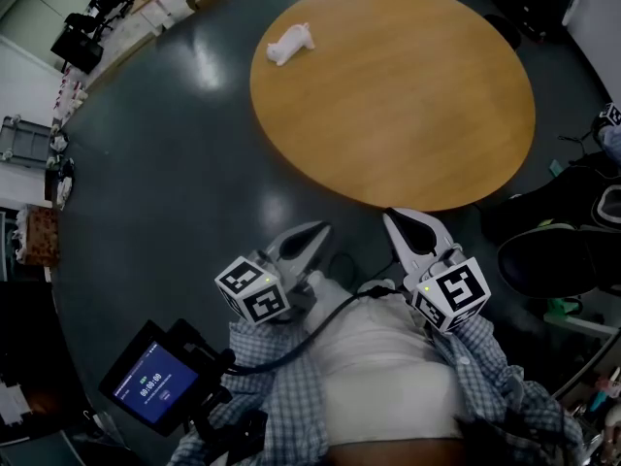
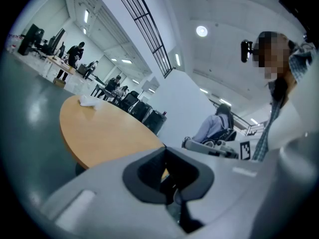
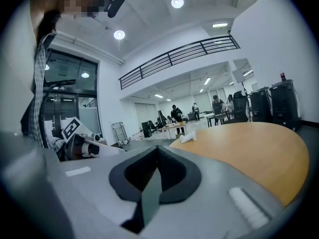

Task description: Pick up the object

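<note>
Head view: the white object point(image 1: 290, 43) lies at the 11 o'clock rim of the round wooden table point(image 1: 417, 115), its long axis running 8-to-2 o'clock. It is well apart from me, at 12 o'clock of my left gripper point(image 1: 312, 231), the nearer one, and 11 o'clock of my right gripper point(image 1: 393, 217).

Left gripper view: my jaws are closed and empty, with the object at 10 o'clock.

Right gripper view: my jaws are together on nothing. The object is at 2 o'clock, with an open office hall behind.
</note>
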{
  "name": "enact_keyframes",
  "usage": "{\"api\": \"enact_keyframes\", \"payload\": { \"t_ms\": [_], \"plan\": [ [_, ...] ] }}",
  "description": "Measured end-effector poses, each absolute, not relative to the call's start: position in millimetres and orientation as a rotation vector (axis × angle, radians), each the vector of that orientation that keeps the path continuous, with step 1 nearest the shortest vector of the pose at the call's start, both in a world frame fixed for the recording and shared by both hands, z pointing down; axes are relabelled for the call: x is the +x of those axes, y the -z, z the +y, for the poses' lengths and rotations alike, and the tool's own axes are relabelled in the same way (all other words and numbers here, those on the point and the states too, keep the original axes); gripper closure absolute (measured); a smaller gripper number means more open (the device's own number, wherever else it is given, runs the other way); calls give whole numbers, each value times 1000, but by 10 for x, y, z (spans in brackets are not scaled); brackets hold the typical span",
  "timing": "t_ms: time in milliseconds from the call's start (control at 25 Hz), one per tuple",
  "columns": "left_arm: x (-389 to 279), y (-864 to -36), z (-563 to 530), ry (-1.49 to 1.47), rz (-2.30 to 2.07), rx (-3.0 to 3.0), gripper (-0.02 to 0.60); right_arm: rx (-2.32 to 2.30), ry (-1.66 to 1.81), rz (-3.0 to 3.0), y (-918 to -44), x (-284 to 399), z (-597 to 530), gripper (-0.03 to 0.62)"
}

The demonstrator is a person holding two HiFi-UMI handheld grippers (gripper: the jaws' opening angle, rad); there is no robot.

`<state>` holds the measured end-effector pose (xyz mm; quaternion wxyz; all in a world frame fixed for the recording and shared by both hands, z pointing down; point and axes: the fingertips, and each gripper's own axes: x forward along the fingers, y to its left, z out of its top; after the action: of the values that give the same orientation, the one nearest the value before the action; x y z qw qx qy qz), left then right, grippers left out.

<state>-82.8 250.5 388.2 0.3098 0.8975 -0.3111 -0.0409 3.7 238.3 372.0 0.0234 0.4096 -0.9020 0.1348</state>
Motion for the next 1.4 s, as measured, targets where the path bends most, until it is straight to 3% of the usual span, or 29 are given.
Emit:
{"api": "enact_keyframes", "payload": {
  "t_ms": [320,720,1400],
  "plan": [
    [-528,-3949,2328,154,-991,2366,578,1196,-410,-2830,-3942,584,2245,588],
    [-503,-3708,2672,177,-1101,2353,578,1150,-374,-2861,-3719,778,2637,589],
    [-792,-3763,1879,200,-1052,2382,578,1347,-368,-2793,-3833,795,2132,589]
  ]
}}
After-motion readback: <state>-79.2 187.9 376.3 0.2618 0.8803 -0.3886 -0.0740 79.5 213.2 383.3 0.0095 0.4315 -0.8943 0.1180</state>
